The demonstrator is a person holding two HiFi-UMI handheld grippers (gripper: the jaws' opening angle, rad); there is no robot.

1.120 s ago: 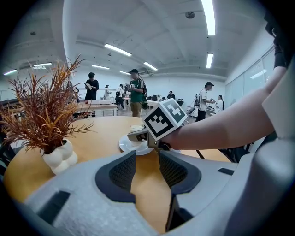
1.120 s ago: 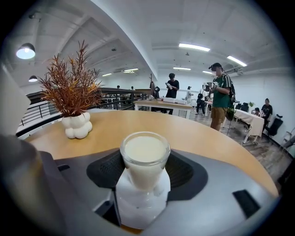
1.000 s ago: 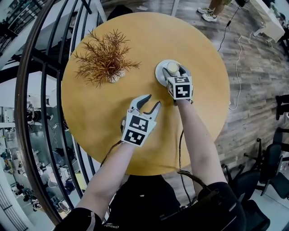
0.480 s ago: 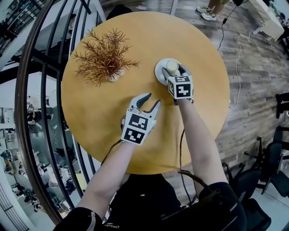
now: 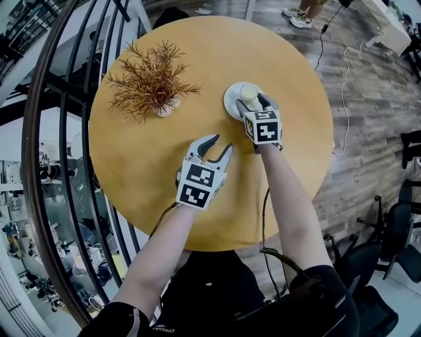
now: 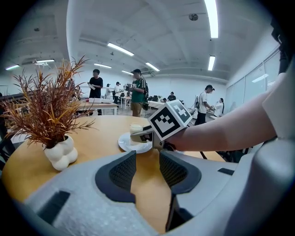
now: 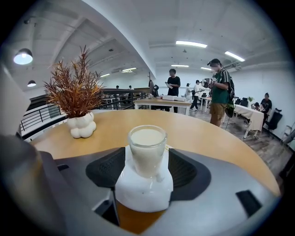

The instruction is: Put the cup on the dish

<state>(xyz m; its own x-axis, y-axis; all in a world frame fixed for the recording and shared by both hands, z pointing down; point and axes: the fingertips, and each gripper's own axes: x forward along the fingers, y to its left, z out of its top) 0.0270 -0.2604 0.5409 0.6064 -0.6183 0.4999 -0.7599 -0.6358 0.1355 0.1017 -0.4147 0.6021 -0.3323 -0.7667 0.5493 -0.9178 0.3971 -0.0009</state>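
Glass cup (image 7: 147, 147) stood on white dish (image 7: 143, 196), desk (image 7: 212, 133) one o'clock; right gripper (image 7: 146, 156) jaws just opened around it; left gripper (image 6: 146, 156) apart, empty.

Round wooden table (image 5: 148, 197), honey-coloured top. At 10 o'clock on it, near the rim, a dried rust-red plant (image 5: 150, 77) upright in a lumpy white pot (image 5: 166, 109). Beyond the table's edge from 7 to 11 o'clock, a curved black railing (image 5: 58, 131), and a lower level (image 5: 39, 217) glimpsed through its bars. From 1 to 4 o'clock, grey-brown plank floor (image 5: 375, 131). Across it at 2 o'clock, a thin pale cable (image 5: 343, 118). At 1 o'clock, up at the frame's top, a pair of pale shoes (image 5: 299, 16). At 4 o'clock, dark chairs (image 5: 398, 237). Far behind the table in the gripper views: standing people (image 6: 137, 92), long white desks (image 6: 99, 106), strip lights (image 6: 212, 18) on a white ceiling (image 6: 152, 27).
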